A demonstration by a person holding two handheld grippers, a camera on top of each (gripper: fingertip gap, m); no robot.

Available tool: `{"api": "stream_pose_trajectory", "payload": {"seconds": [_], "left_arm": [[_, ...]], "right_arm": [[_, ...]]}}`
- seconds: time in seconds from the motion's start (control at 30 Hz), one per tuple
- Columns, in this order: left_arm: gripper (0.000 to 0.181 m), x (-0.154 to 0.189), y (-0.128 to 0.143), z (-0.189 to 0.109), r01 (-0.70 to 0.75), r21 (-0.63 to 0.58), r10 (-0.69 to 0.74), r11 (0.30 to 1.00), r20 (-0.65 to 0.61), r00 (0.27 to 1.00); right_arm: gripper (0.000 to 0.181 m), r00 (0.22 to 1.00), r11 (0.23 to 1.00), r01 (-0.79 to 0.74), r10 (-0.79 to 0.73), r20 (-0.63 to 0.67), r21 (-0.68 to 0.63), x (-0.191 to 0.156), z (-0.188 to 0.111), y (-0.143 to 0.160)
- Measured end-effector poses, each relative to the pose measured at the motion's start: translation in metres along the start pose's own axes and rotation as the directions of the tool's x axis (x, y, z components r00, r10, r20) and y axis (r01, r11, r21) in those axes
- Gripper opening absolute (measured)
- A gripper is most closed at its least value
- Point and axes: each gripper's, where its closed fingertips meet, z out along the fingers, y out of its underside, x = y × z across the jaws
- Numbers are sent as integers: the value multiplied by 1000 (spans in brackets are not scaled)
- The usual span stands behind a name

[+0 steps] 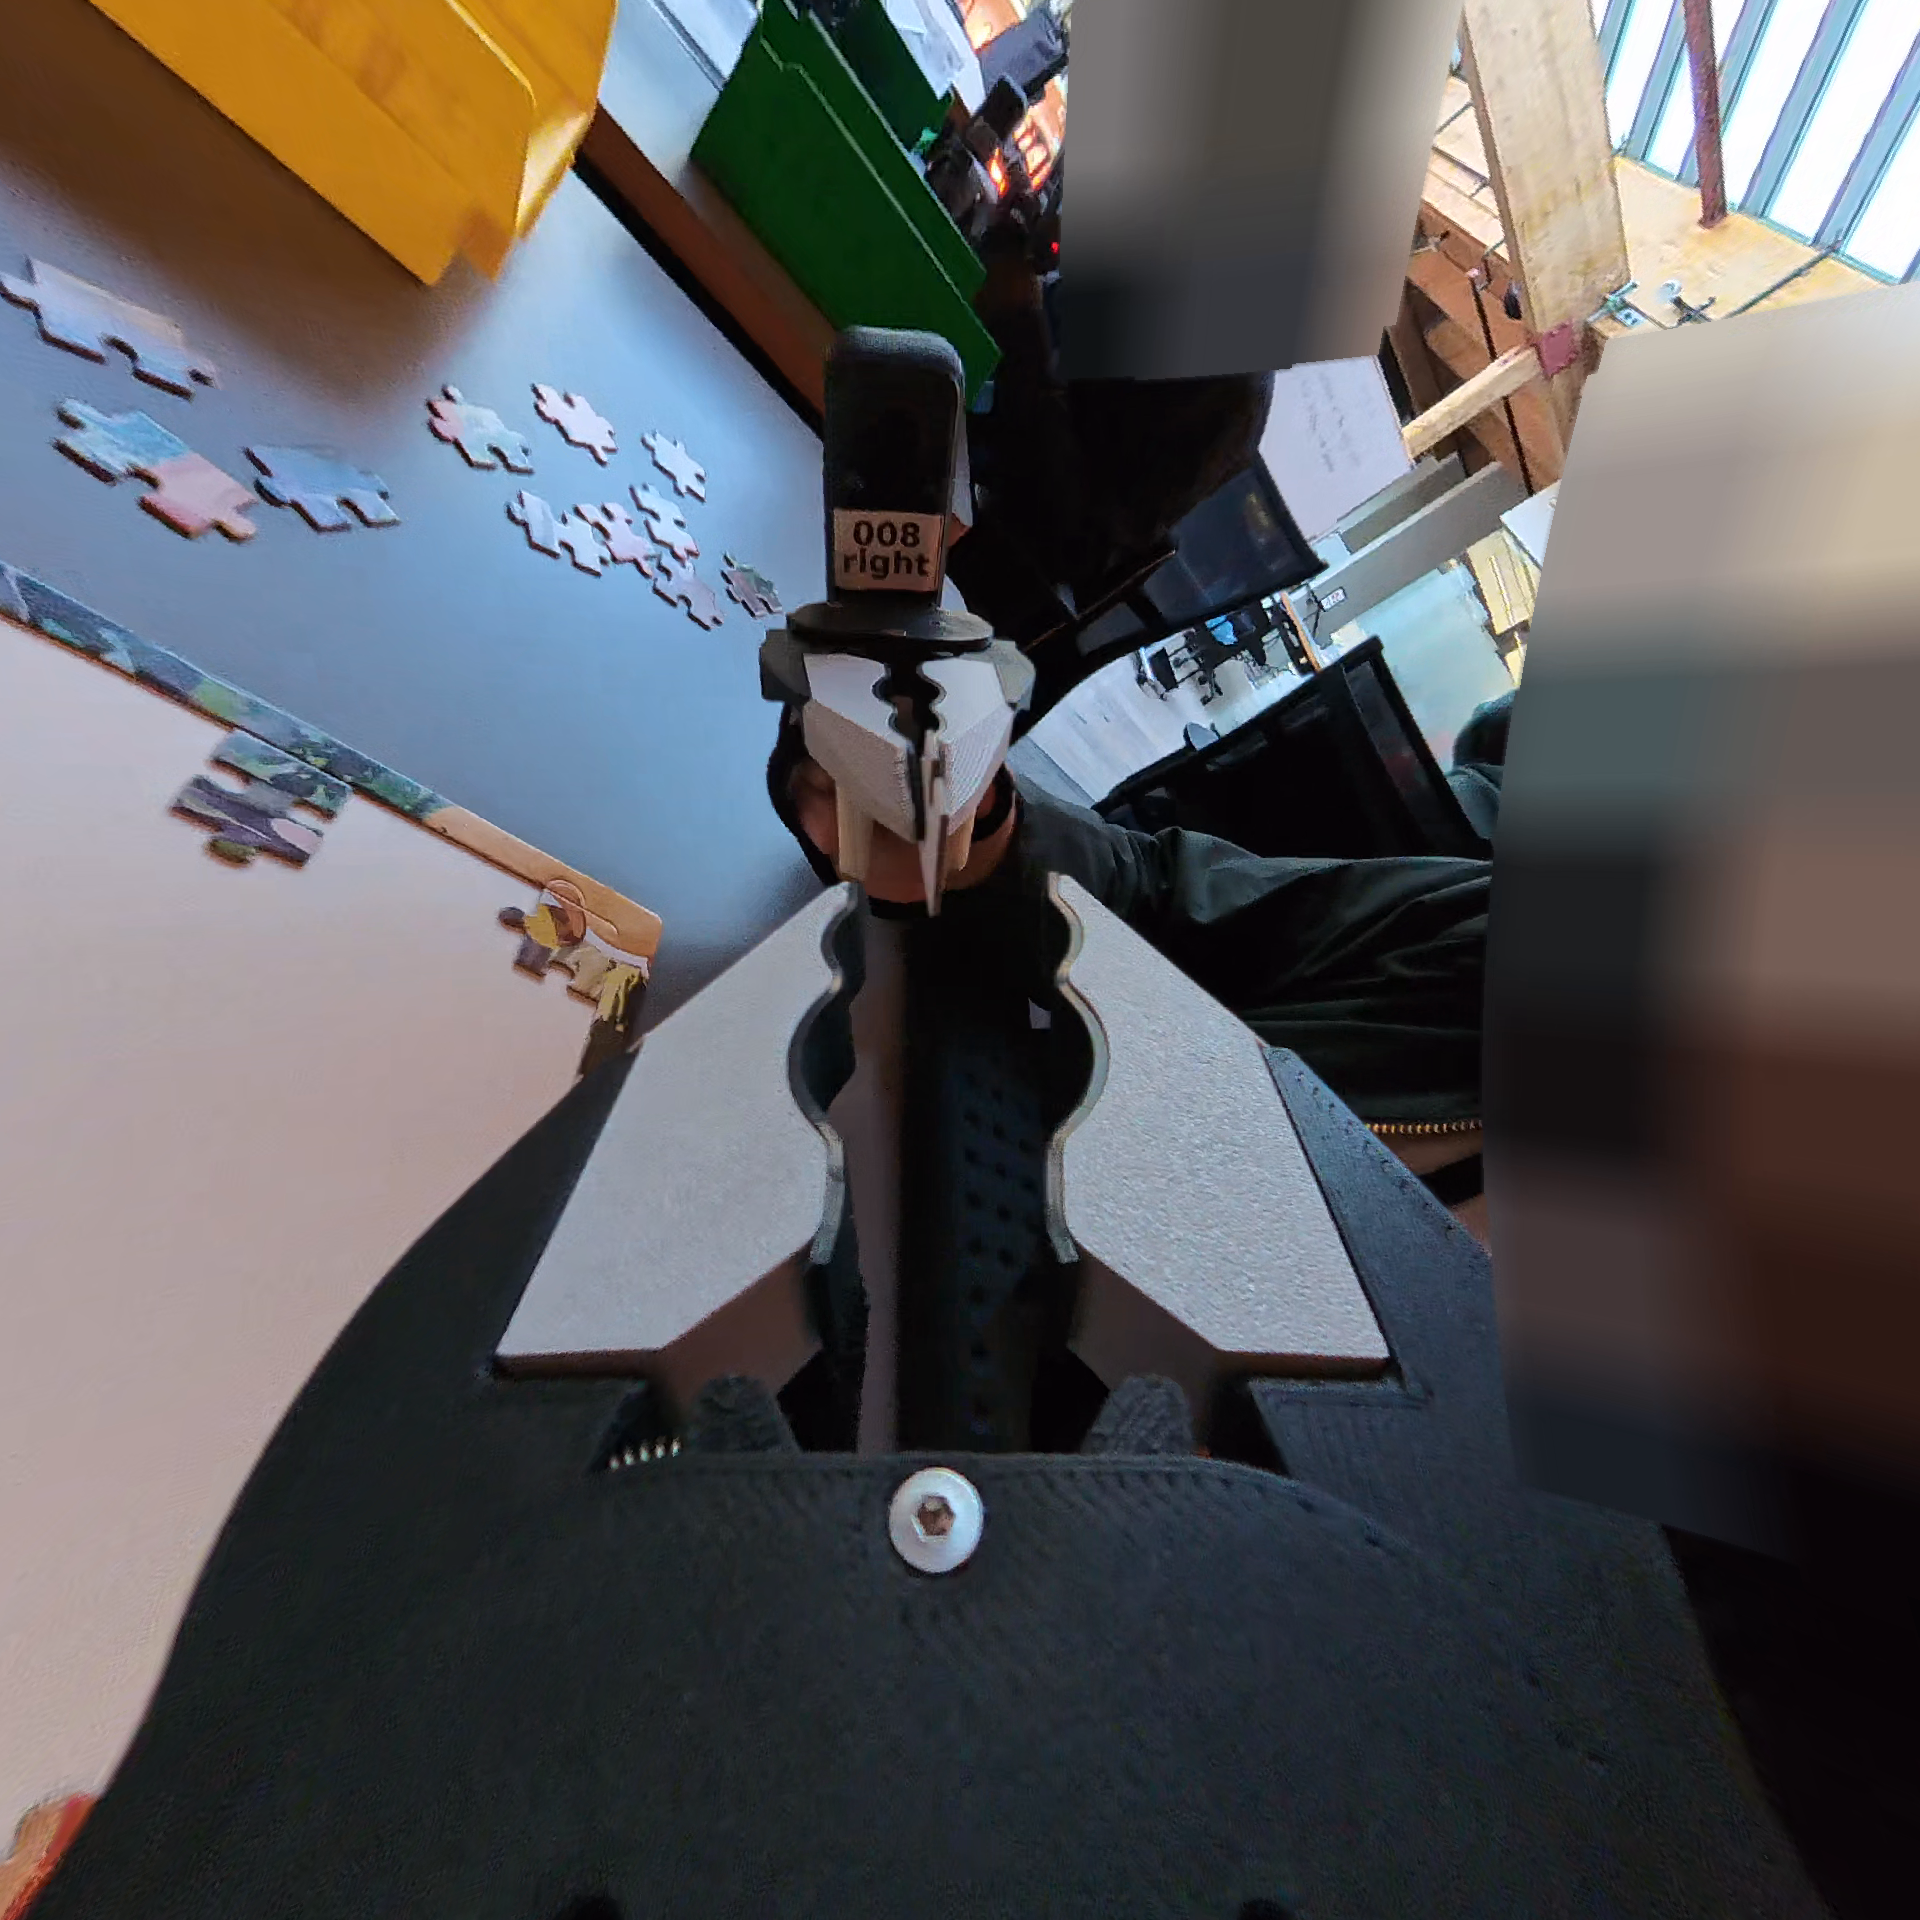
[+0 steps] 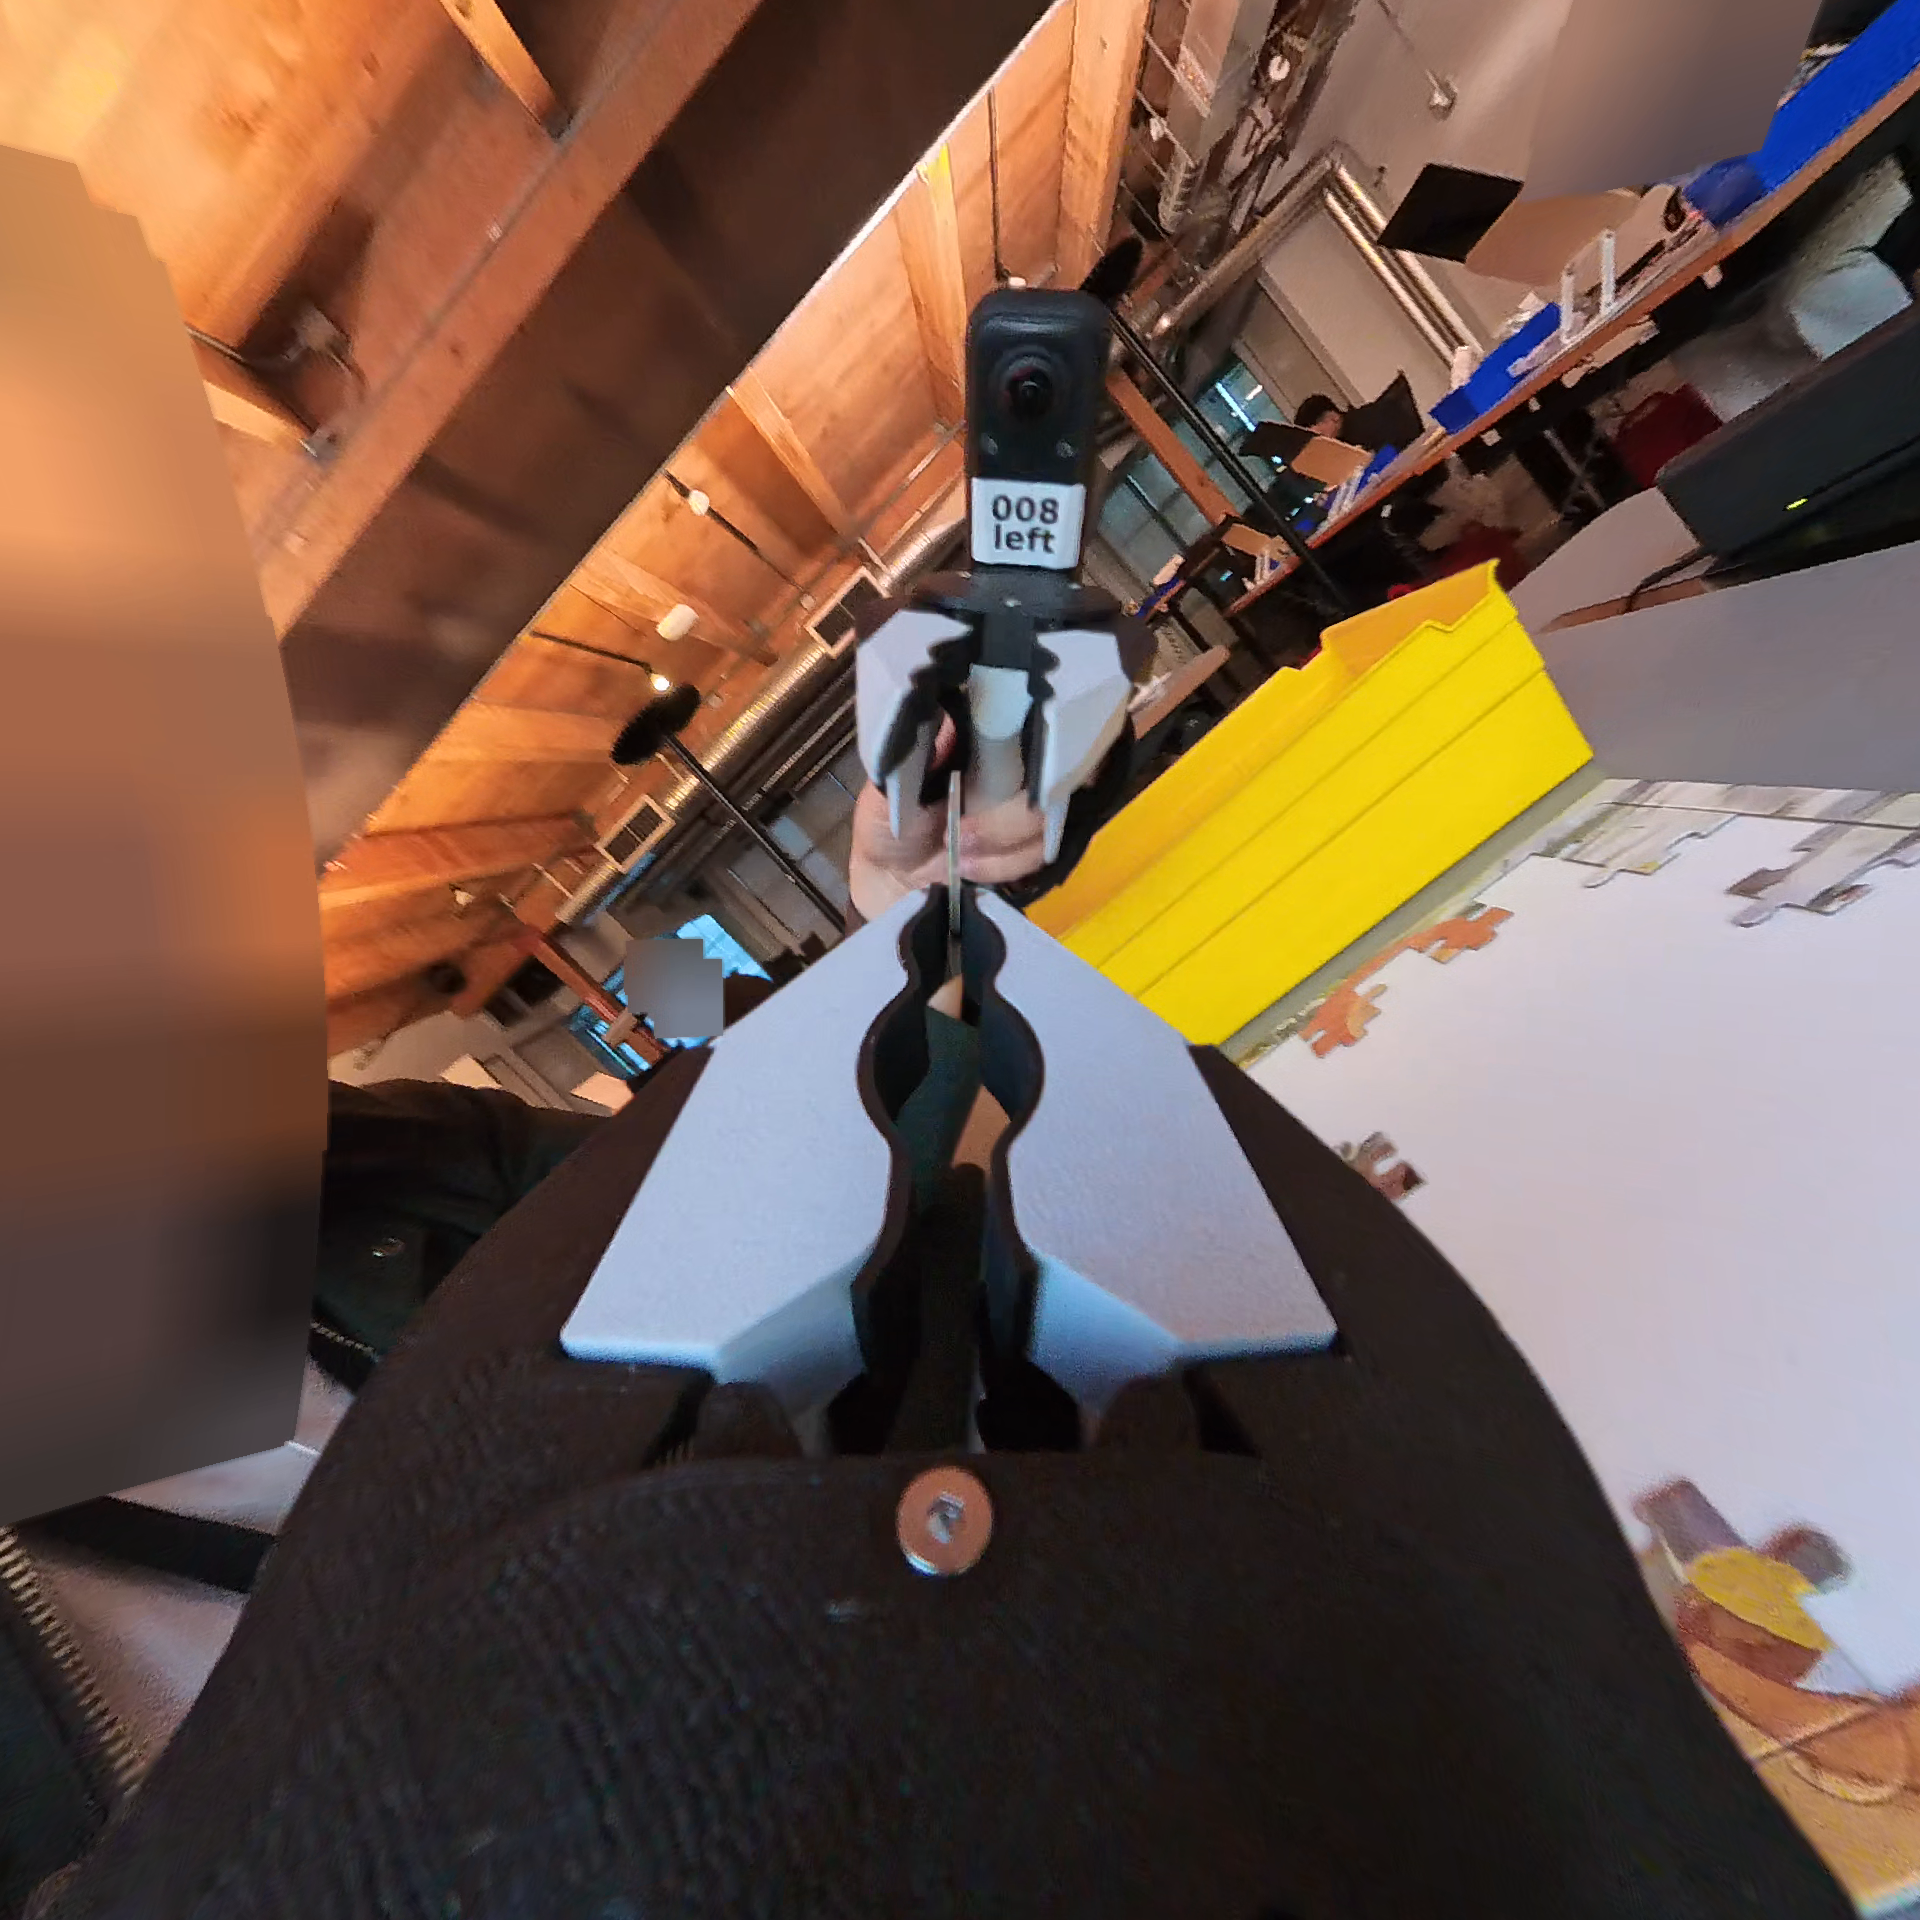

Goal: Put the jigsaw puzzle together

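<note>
My right gripper (image 2: 954,920) is shut on a thin jigsaw piece (image 2: 952,831), seen edge-on and sticking out past its tips. My left gripper (image 1: 956,904) is open and faces it tip to tip in the air above the table. The piece (image 1: 931,873) lies in the gap between the left fingers, and contact cannot be told. The right gripper also shows in the left wrist view (image 1: 920,862), and the left gripper in the right wrist view (image 2: 971,831). The white puzzle board (image 1: 260,1143) carries a partly joined border (image 1: 312,748). Several loose pieces (image 1: 623,520) lie on the dark table.
A yellow bin (image 1: 395,125) stands beyond the loose pieces and also shows in the right wrist view (image 2: 1330,810). A green bin (image 1: 831,187) sits behind it. The white board (image 2: 1558,1143) holds a few joined pieces (image 2: 1745,1600). A person's dark sleeve (image 1: 1247,935) lies to the right. Tip to tip, the grippers are about 5 cm apart.
</note>
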Motion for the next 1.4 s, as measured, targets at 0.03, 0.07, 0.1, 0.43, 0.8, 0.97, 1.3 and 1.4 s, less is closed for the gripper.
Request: {"api": "stream_pose_trajectory", "payload": {"seconds": [0.03, 0.07, 0.1, 0.43, 0.8, 0.97, 1.3, 1.4], "left_arm": [[30, -3, 2, 5, 10, -14, -10, 1000, 4, 1000], [28, -6, 3, 9, 8, -21, -8, 1000, 11, 1000], [26, -7, 3, 13, -2, -22, 3, 1000, 12, 1000], [0, -13, 17, 27, 48, -94, -50, 994, -13, 999], [0, -31, 5, 9, 70, 1, -69, 998, 76, 995], [0, -33, 0, 24, 36, 25, -38, 999, 86, 996], [0, -34, 2, 61, 21, 37, -23, 999, 37, 999], [0, -35, 3, 66, 50, 42, -51, 998, 5, 999]], "right_arm": [[1, 1000, 1000, -16, 16, 7, 6, 0, 0, 0], [1, 1000, 1000, -28, 27, 12, 11, 0, 0, -1], [1, 999, 999, -37, 36, 13, 15, 1, 0, -1], [1, 999, 999, 30, -32, -43, -33, 8, 4, 9], [29, 964, 978, 187, -202, -173, -96, 26, 7, 16], [5, 997, 998, -20, 24, -70, 58, 24, 6, 4], [0, 992, 975, -116, 125, -36, 190, 28, -14, -20], [0, 992, 983, -100, 110, -60, 156, 30, -13, -18]]}}
